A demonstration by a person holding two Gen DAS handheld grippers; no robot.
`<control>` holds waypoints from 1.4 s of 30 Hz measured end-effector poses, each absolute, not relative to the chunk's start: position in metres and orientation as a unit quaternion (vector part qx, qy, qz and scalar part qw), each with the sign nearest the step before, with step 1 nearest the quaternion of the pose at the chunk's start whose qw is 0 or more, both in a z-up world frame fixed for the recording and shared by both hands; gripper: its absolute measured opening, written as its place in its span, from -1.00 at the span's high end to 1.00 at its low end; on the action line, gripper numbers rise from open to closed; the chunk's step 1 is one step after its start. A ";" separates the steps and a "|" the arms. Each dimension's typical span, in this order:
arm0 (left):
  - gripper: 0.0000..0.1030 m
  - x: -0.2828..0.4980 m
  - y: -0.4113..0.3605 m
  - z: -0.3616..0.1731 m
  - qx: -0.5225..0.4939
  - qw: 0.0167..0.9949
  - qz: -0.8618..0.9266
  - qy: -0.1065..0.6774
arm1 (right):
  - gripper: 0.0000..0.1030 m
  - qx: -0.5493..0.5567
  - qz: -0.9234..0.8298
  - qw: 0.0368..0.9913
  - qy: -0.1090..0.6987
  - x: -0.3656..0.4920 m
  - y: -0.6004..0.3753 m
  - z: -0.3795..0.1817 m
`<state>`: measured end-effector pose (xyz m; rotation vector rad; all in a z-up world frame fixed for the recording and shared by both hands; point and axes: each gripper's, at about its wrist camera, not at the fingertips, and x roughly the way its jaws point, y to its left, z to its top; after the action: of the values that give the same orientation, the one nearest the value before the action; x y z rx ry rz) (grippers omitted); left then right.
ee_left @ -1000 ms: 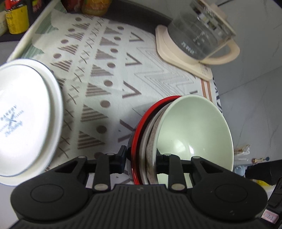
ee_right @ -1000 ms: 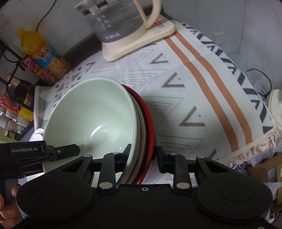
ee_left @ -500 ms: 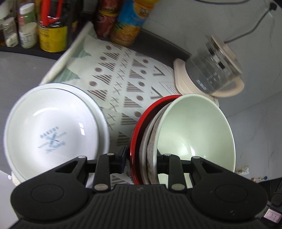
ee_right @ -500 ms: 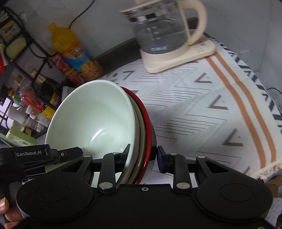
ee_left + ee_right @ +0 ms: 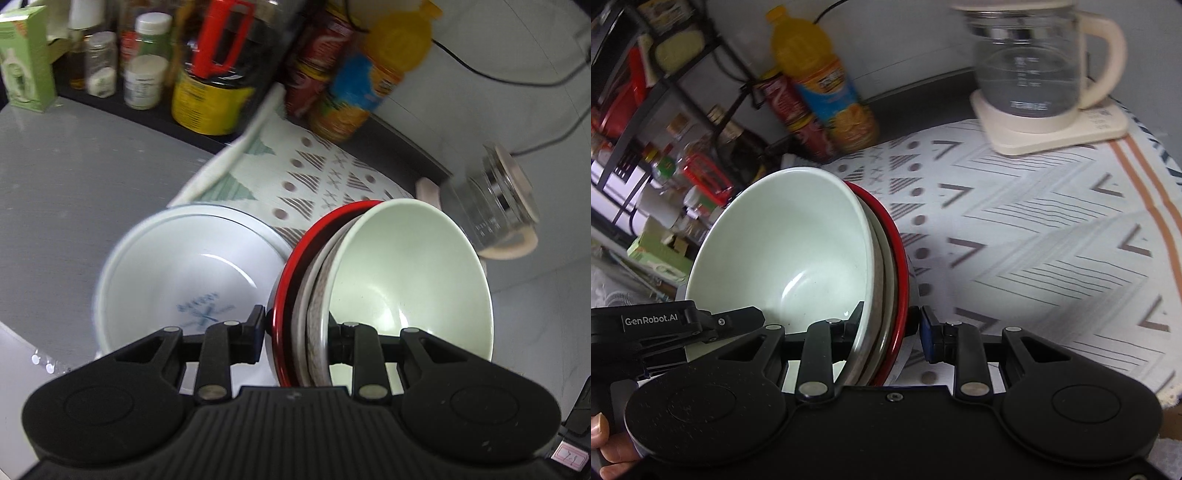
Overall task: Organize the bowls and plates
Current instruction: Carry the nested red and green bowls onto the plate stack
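Both grippers carry one nested stack of bowls point(image 5: 314, 306) held on edge: a pale green bowl point(image 5: 410, 280) innermost, a speckled one behind it, a red-rimmed bowl point(image 5: 291, 280) outermost. The left hand-held gripper point(image 5: 295, 332) is clamped narrowly across the stacked rims, and the right hand-held gripper point(image 5: 890, 325) pinches the same rims from the opposite side. The white bowl point(image 5: 177, 273) sits on the surface just left of the stack, beside the left hand-held gripper, opening upward; that hand is nearer. Setting the stack there likely means tipping it level first.
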<state>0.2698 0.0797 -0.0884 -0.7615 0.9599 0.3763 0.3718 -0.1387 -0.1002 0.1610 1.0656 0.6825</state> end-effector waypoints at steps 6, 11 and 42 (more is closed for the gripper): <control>0.47 0.252 0.107 -0.091 -0.367 0.795 0.198 0.440 | 0.45 0.057 0.341 0.795 0.499 0.364 -0.107 -0.097; 0.47 0.241 0.127 -0.095 -0.374 0.790 0.214 0.436 | 0.45 0.043 0.355 0.787 0.502 0.358 -0.080 -0.096; 0.45 0.236 0.169 -0.136 -0.383 0.764 0.206 0.477 | 0.39 0.020 0.342 0.767 0.543 0.341 -0.025 -0.130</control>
<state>0.2361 0.1691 -0.1359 -0.8333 1.0358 0.4469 0.3413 -0.0248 -0.1296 0.0432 1.1784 0.7419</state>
